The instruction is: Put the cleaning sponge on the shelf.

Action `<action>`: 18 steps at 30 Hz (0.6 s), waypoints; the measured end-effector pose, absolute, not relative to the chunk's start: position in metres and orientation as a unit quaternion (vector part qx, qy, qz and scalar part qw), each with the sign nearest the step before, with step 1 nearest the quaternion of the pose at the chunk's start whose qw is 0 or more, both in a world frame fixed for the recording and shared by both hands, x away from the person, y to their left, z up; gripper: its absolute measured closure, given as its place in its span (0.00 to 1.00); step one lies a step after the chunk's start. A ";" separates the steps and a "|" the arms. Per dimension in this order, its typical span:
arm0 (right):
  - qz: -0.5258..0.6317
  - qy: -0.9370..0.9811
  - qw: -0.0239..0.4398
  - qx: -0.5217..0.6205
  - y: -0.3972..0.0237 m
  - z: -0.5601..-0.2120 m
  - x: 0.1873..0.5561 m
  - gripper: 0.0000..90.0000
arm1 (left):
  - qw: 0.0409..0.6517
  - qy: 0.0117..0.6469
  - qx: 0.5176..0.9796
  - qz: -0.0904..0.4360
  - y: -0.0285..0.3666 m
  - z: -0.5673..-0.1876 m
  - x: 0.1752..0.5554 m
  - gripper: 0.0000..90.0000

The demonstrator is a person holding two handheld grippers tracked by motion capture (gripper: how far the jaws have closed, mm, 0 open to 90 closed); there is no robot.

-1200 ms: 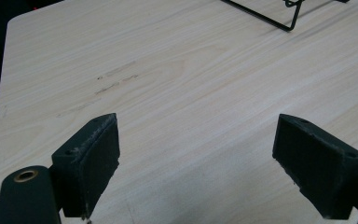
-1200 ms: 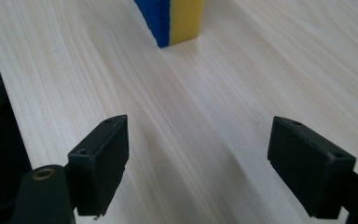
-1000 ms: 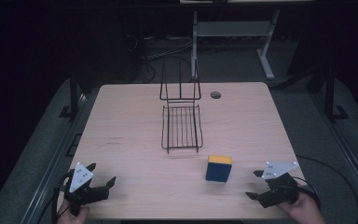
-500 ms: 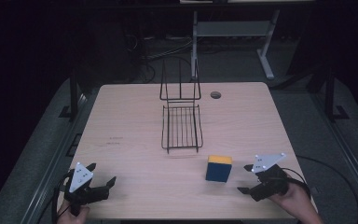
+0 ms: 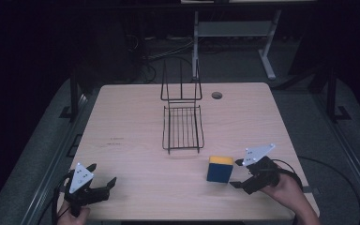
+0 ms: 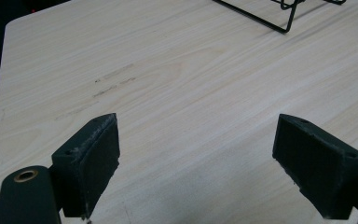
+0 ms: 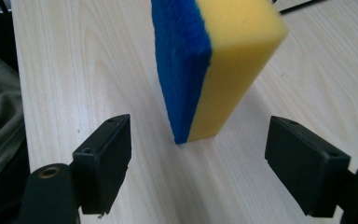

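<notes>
1. Standing on its edge on the table (image 5: 136,122), the sponge (image 5: 219,168), yellow foam with a blue scouring face, sits in the near right part of the wooden top, just in front of the wire rack (image 5: 183,126).
2. In the right gripper view the sponge (image 7: 214,65) rises ahead of the two black pads and between their lines, blue face toward the left pad, yellow toward the right, with bare wood between it and each pad.
3. The right claw (image 5: 238,173) is just beside the sponge on its right side, pointing at it; its jaws stand wide apart, have just been closing a little, and touch nothing.
4. The left claw (image 5: 102,180) rests at the near left corner of the table, well apart from the sponge, jaws spread over bare wood with nothing between them.
5. Behind the flat part of the rack its upright back rises, and a small round hole (image 5: 216,95) lies in the table's far side.
</notes>
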State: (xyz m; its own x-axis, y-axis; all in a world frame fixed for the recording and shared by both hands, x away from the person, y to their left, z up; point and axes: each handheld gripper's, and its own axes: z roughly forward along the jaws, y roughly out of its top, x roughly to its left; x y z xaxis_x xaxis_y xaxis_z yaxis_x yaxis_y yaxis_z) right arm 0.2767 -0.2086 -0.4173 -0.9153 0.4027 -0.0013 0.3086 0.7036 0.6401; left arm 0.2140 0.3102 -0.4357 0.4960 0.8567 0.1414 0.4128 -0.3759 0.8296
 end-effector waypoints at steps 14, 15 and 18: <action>0.338 0.921 0.055 0.183 -0.191 -0.417 0.292 0.29 | 0.380 0.407 0.778 0.291 0.309 -0.436 0.215 0.16; 0.340 0.920 0.052 0.186 -0.190 -0.417 0.293 0.29 | 0.382 0.408 0.777 0.290 0.310 -0.436 0.215 0.16; 0.342 0.920 0.049 0.186 -0.187 -0.419 0.296 0.32 | 0.381 0.409 0.777 0.290 0.310 -0.435 0.214 0.16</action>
State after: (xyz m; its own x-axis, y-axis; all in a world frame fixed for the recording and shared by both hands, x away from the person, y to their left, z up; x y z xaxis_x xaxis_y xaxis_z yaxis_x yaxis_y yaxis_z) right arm 0.2963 -0.1869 -0.4187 -0.9261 0.3755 0.0373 0.3088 0.6975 0.6467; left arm 0.2143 0.3103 -0.4354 0.4973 0.8563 0.1397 0.4133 -0.3754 0.8296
